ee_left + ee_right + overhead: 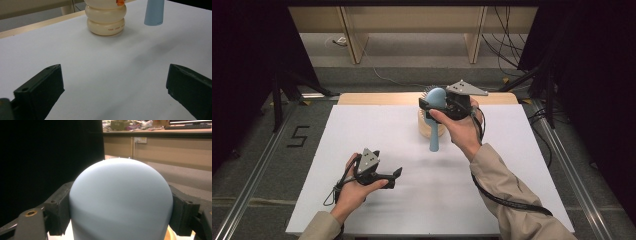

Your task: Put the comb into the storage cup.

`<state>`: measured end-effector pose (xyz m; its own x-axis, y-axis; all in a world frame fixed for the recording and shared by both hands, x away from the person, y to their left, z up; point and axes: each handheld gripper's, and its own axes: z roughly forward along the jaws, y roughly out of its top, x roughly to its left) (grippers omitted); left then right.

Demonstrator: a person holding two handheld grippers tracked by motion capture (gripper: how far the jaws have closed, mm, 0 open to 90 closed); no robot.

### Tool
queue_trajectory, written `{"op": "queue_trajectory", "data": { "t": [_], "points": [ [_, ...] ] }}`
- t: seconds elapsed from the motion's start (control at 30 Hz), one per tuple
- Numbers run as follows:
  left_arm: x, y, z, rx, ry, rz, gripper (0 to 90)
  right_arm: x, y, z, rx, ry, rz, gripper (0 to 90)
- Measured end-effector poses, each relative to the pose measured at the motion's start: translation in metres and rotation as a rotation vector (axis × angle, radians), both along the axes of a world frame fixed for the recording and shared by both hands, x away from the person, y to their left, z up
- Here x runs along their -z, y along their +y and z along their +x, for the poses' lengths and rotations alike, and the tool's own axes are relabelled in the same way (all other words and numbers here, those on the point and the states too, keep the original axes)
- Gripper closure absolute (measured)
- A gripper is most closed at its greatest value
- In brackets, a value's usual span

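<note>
The rounded, smooth plastic head of a pale blue hairbrush (121, 202) is being pinched by the right gripper (435, 104), handle hanging down, above a cream ringed holder (105, 18) near the white table's (362, 125) far edge. Lowering upright is judged next. The left gripper (396, 176) is being held spread, empty, near the front-left corner.
</note>
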<state>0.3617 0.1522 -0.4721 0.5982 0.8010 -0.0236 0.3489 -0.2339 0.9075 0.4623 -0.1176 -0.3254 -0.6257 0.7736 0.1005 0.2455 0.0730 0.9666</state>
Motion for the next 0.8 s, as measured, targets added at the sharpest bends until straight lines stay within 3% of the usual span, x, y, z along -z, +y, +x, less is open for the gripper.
{"op": "queue_trajectory", "data": {
  "t": [0.8],
  "points": [
    [0.0003, 0.0042, 0.0009, -0.016, 0.002, -0.008, 0.8, -0.0025, -0.0103, 0.0076, 0.039, -0.016, -0.007, 20.8]
  ]
}}
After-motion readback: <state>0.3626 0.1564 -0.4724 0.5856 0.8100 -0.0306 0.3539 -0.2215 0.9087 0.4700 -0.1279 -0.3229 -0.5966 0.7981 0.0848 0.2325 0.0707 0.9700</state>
